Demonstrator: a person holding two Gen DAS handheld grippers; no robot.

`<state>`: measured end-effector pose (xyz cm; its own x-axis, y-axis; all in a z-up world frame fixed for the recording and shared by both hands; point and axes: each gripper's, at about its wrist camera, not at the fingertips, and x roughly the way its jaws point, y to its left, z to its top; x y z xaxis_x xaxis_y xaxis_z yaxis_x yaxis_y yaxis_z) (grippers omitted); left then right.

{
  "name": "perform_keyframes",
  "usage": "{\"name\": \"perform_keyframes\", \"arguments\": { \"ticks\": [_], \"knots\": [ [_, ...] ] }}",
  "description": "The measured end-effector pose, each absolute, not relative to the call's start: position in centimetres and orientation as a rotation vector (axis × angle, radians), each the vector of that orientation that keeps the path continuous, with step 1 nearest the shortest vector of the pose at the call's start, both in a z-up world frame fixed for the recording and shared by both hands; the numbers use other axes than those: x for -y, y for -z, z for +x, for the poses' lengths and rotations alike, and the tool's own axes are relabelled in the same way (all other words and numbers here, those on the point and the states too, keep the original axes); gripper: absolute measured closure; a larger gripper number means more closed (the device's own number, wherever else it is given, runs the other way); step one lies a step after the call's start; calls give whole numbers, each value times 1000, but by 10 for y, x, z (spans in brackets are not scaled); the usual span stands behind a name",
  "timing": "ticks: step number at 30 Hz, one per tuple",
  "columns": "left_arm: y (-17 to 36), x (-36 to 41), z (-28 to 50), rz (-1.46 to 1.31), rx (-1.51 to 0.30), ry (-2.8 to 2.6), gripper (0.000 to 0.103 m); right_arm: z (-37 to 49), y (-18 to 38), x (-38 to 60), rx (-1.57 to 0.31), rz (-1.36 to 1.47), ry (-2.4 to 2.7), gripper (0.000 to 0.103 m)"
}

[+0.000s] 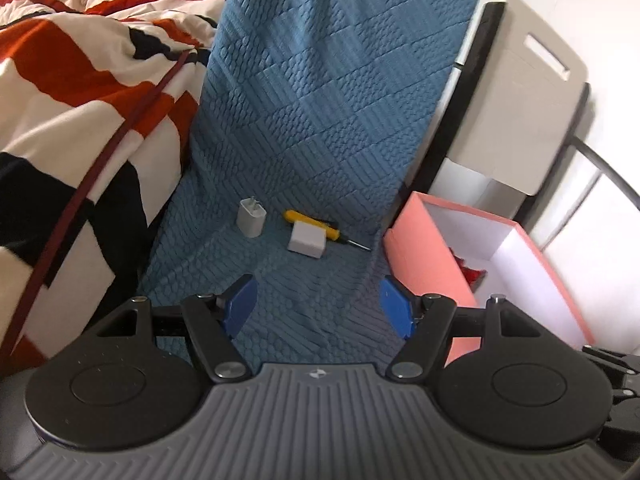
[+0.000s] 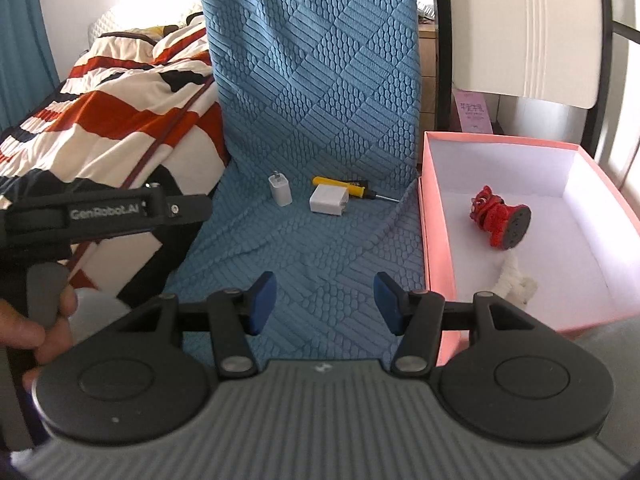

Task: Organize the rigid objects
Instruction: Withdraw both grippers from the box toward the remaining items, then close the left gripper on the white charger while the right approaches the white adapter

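Left wrist view: your left gripper (image 1: 318,306) was apart, holding nothing, hovering over the quilted blue chair cover (image 1: 320,112). Right gripper (image 2: 325,302) was also apart and empty. Ahead on the seat: small white charger (image 1: 251,218) upright, square white adapter (image 1: 307,240) touching the yellow screwdriver (image 1: 316,226). Pink cardboard box (image 2: 434,216) beside them held a red figurine (image 2: 498,222).

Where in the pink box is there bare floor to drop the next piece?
In the pink cardboard box, the floor near the left wall and far corner is bare. The red lion figurine fills the middle; a white knotted rope crowds the near edge.
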<state>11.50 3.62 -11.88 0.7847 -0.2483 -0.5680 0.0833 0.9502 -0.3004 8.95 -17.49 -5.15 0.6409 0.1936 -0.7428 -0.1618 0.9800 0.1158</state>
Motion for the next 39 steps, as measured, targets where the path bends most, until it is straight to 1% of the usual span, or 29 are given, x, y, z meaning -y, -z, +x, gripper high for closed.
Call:
{"name": "perform_keyframes", "arguments": {
  "ticks": [5, 11, 16, 21, 25, 32, 39],
  "knots": [
    [144, -39, 155, -286, -606, 128, 30, 115, 79, 173, -849, 31, -206, 46],
    [165, -40, 193, -207, -638, 110, 30, 151, 98, 174, -858, 10, -231, 47],
    [174, -51, 229, -218, -647, 128, 30, 180, 106, 174, -844, -24, -254, 47],
    [189, -69, 260, -289, -711, 119, 30, 201, 118, 167, -841, -38, -299, 47],
    [186, -76, 277, -280, -737, 99, 30, 217, 131, 161, -856, -50, -319, 47],
    [185, -80, 296, -317, -778, 107, 30, 241, 136, 150, -834, -68, -360, 47],
    [201, -71, 321, -310, -837, 107, 30, 265, 144, 150, -868, -53, -368, 47]
  ]
}}
